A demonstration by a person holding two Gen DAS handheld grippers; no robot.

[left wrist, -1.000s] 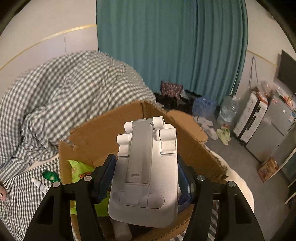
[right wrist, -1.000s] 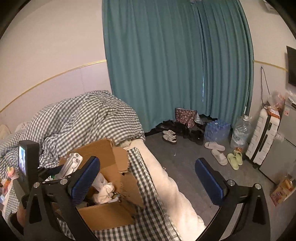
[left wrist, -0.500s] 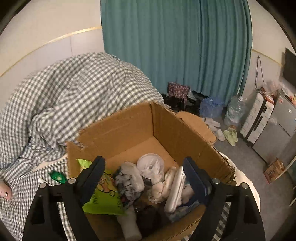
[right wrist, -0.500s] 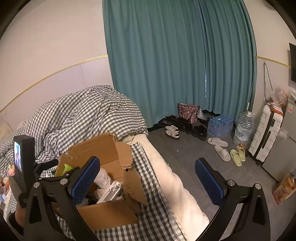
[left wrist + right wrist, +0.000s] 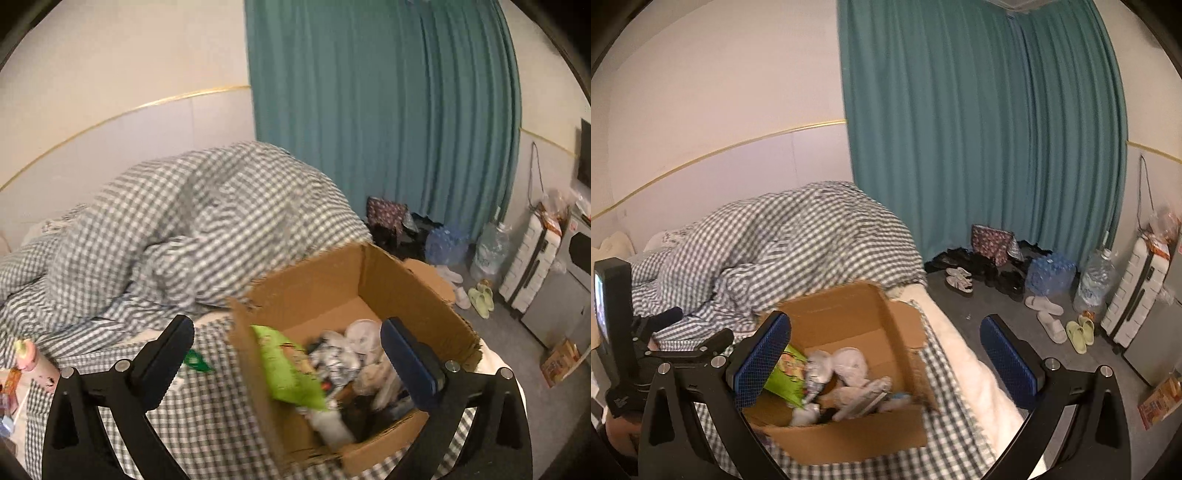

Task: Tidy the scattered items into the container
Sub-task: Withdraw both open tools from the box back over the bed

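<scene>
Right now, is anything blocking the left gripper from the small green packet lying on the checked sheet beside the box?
Nothing visible does. The left gripper, its jaws opening and empty, hangs above the bed; the green packet lies on bare checked sheet, left of the cardboard box, with nothing on it.

Teal curtain (image 5: 979, 129), checked bedding (image 5: 798, 236)

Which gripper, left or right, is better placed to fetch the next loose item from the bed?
Probably left. The left gripper, jaws opening and empty, has the green packet on the checked sheet near its finger; the right gripper faces the cardboard box.
</scene>
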